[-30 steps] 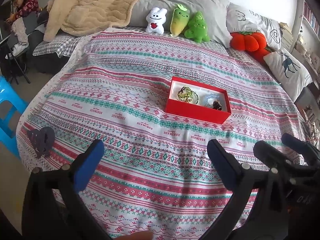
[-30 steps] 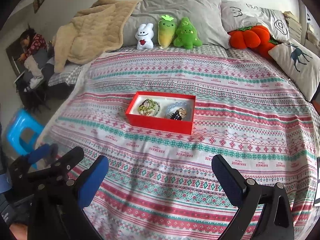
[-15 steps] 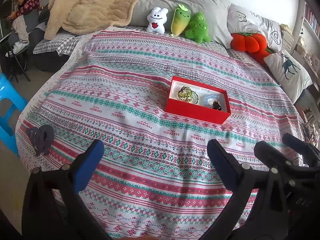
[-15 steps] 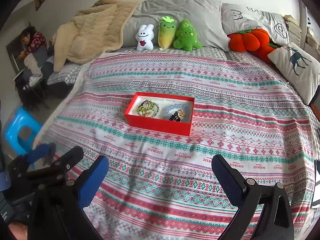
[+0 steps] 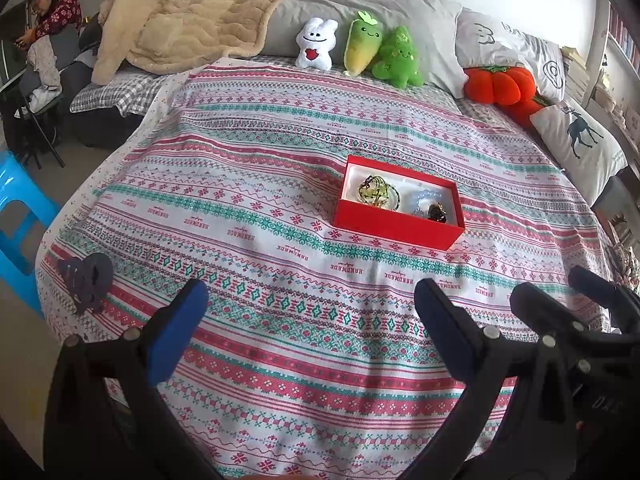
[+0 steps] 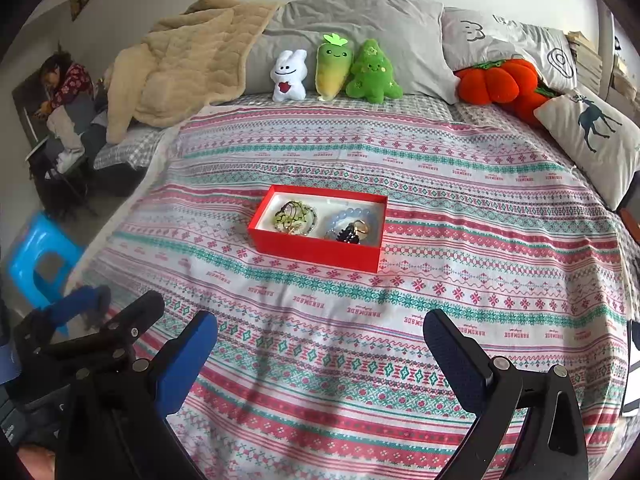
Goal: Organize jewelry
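Note:
A red box point(image 5: 396, 225) point(image 6: 312, 246) with a white lining lies in the middle of the patterned bedspread. Inside it rest a green-yellow beaded piece point(image 5: 375, 191) point(image 6: 291, 218) on the left and pale blue beads with a dark piece and a gold ring point(image 5: 431, 207) point(image 6: 353, 227) on the right. My left gripper point(image 5: 310, 314) is open and empty, well short of the box. Its blue pads are spread wide. My right gripper point(image 6: 320, 344) is open and empty too, equally far back. Each gripper shows at the edge of the other's view.
A dark heart-shaped object point(image 5: 86, 280) lies near the bed's left edge. Plush toys point(image 6: 334, 70), an orange pumpkin cushion point(image 6: 498, 80), pillows and a beige blanket point(image 5: 188, 12) line the head of the bed. A blue stool point(image 6: 38, 258) and a seated person point(image 5: 50, 20) are left of the bed.
Both cameras have drifted slightly, so the box sits a touch lower in the right wrist view. Both grippers remain open and nothing on the bed has moved.

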`<state>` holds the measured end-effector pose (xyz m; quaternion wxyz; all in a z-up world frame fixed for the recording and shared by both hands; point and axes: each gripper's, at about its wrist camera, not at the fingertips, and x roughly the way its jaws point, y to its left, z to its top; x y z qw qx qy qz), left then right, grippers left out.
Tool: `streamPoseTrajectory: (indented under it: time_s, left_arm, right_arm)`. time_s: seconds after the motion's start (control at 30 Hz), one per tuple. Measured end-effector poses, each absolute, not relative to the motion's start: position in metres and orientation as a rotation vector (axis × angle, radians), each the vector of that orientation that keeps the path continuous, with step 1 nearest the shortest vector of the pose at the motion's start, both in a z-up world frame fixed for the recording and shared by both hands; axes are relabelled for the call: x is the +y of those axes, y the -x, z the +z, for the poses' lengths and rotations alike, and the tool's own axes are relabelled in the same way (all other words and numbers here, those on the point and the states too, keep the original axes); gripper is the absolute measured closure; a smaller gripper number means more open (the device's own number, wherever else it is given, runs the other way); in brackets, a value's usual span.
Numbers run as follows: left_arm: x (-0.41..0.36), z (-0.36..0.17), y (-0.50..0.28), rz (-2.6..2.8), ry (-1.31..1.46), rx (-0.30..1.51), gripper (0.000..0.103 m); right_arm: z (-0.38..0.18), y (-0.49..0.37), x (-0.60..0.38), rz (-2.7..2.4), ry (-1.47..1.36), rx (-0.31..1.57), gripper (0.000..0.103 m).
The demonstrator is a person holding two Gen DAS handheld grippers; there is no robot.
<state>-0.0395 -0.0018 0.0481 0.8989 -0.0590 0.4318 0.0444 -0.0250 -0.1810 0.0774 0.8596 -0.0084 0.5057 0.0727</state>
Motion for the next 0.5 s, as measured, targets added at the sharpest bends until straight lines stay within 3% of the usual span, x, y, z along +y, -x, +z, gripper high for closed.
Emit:
streamPoseTrajectory:
  time_s: [0.5]
  left_arm:
    - [-0.0026,0.0465,0.0391,0.089,0.126,0.898,0.001]
  right_arm:
    - [0.0773,0.0250,-0.1813,0.152,0.018,1.061,0.000]
